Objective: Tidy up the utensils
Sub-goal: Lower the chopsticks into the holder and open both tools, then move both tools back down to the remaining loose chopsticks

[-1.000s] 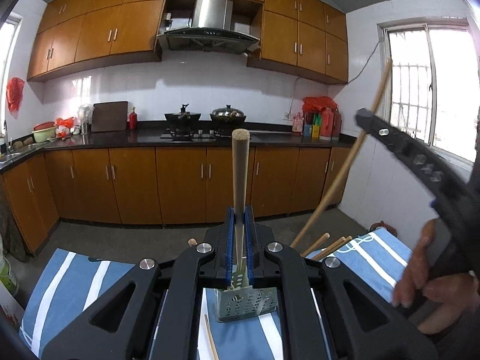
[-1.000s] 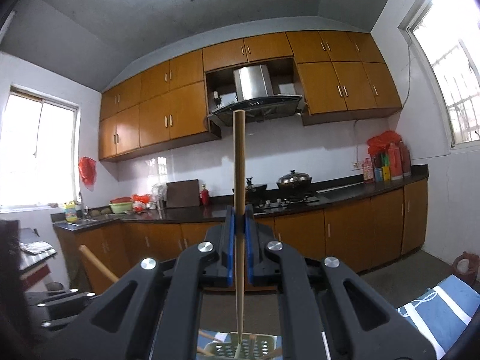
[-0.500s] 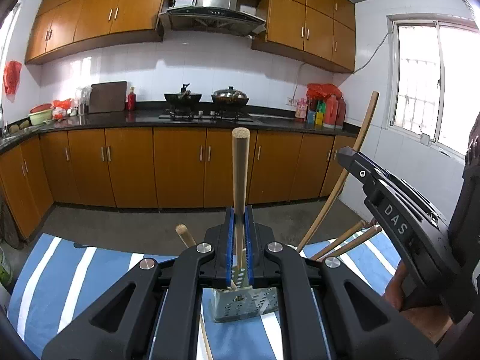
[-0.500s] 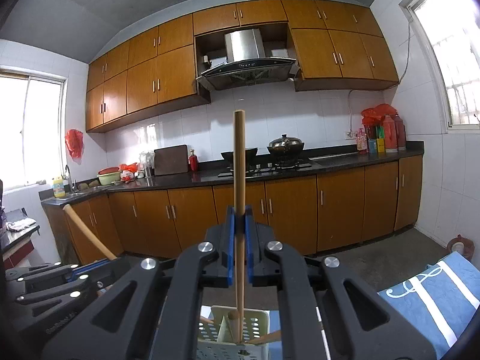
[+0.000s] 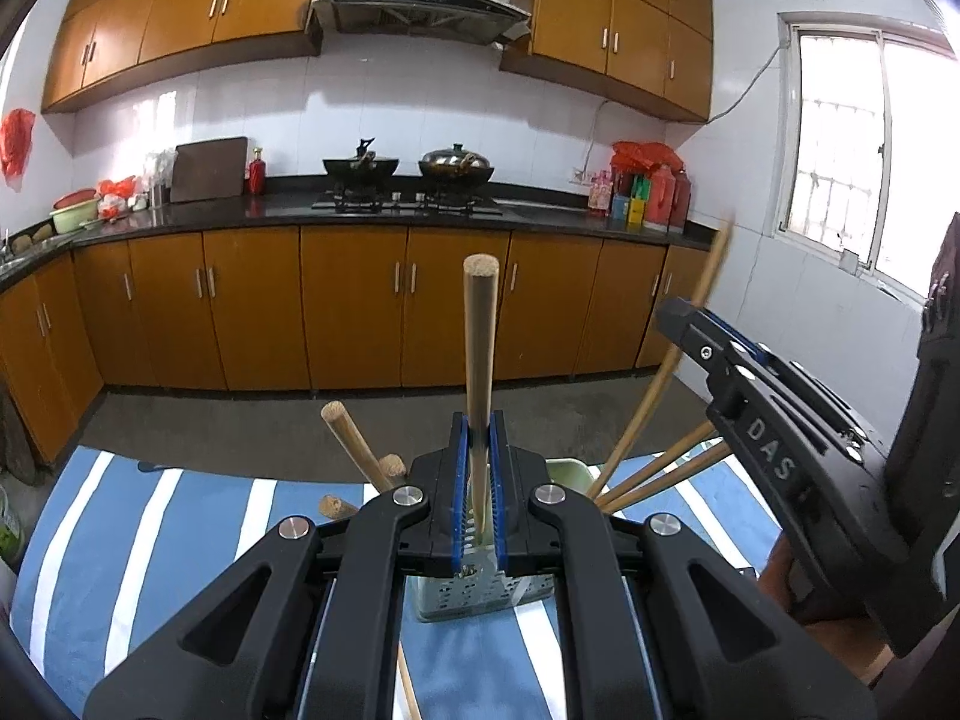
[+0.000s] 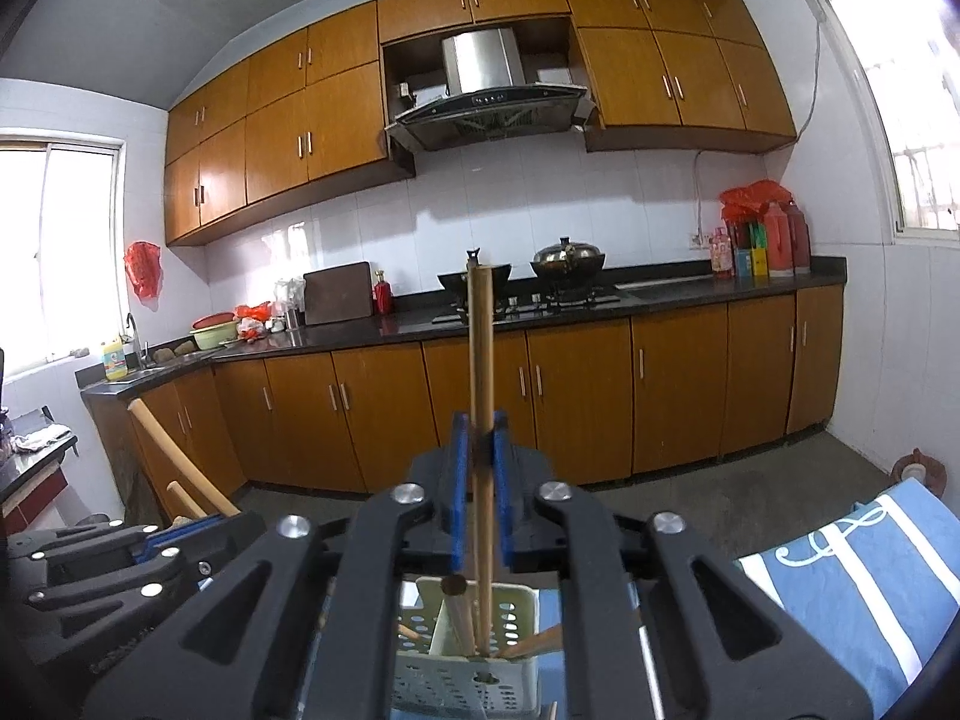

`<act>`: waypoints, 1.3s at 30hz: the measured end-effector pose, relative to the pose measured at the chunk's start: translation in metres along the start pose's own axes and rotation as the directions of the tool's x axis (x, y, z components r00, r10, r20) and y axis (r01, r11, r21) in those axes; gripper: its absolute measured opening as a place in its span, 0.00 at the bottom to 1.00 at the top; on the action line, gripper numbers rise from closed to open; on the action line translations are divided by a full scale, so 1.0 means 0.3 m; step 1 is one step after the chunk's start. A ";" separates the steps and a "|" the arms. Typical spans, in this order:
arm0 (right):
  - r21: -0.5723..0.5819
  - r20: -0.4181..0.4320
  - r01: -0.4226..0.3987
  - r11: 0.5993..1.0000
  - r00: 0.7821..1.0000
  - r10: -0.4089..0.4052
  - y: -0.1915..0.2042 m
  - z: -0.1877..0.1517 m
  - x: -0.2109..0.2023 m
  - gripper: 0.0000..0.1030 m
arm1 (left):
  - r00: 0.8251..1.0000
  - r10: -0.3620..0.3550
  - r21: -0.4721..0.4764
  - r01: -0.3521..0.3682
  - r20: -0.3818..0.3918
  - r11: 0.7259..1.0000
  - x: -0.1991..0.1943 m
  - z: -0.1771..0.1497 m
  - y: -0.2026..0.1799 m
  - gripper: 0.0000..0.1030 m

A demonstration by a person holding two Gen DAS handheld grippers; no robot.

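Wooden chopstick (image 6: 480, 396) upright — over basket (image 6: 468, 648).

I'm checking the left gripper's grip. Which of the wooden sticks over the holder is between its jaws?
The thick upright stick, standing straight between the left gripper's blue pads. The other sticks lean outward from the holder, ungripped by it.

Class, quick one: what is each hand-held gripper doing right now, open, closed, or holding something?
Left hand-held gripper: closed on a thick wooden stick standing over the utensil basket.
Right hand-held gripper: jaws opening, thin wooden stick between them.
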State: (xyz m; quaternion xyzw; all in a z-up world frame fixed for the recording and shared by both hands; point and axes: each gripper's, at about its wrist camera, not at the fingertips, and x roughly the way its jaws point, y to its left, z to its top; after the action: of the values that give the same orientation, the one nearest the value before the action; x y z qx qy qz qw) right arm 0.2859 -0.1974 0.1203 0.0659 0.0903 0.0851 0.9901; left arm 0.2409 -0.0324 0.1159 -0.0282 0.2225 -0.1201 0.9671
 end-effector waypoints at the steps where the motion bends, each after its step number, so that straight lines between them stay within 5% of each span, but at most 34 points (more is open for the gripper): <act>1: 0.005 0.001 0.001 1.000 1.000 -0.001 -0.003 0.003 -0.005 0.37 | 1.000 0.001 -0.004 -0.001 0.004 1.000 -0.003 0.002 0.001 0.08; 3: 0.007 0.023 0.004 1.000 1.000 -0.005 -0.011 0.008 -0.034 0.40 | 1.000 0.001 -0.005 -0.001 0.016 1.000 -0.021 0.011 0.002 0.12; 6: 0.008 0.034 -0.001 1.000 0.999 0.001 -0.024 0.020 -0.070 0.40 | 0.999 0.011 -0.014 -0.010 0.046 1.000 -0.057 0.026 0.002 0.32; 15: 0.025 0.061 0.004 1.000 0.998 -0.006 -0.097 0.016 -0.245 0.45 | 0.995 0.026 -0.025 -0.023 0.101 0.999 -0.181 0.043 0.015 0.33; 19: 0.037 0.014 0.034 0.999 0.999 -0.034 -0.156 -0.060 -0.330 0.47 | 0.992 0.051 -0.012 -0.050 0.115 0.999 -0.251 0.011 0.034 0.34; 24: 0.050 -0.159 0.085 0.995 0.984 -0.076 -0.222 -0.249 -0.354 0.48 | 0.992 0.120 -0.006 -0.120 0.044 0.993 -0.275 -0.130 0.091 0.37; 27: 0.067 -0.304 0.093 0.993 0.950 -0.068 -0.233 -0.390 -0.332 0.48 | 0.985 0.165 0.007 -0.165 -0.042 0.986 -0.241 -0.251 0.125 0.37; 33: 0.097 -0.547 0.058 0.994 0.837 0.005 -0.163 -0.665 -0.286 0.41 | 0.958 0.173 -0.041 -0.187 -0.227 0.982 -0.155 -0.466 0.179 0.37; 36: 0.085 -0.607 0.056 0.995 0.795 0.007 -0.111 -0.744 -0.260 0.31 | 0.948 0.164 -0.053 -0.186 -0.273 0.981 -0.142 -0.532 0.181 0.38; 39: 0.072 -0.632 0.067 0.995 0.775 -0.006 -0.079 -0.774 -0.239 0.26 | 0.942 0.166 -0.052 -0.189 -0.290 0.981 -0.141 -0.568 0.182 0.42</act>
State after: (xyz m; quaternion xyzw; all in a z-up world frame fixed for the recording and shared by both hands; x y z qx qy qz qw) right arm 0.1761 -0.2068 -0.0977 0.0767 0.4219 0.0787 0.9000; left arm 0.1415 0.0307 -0.0252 -0.0289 0.3655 -0.0261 0.9300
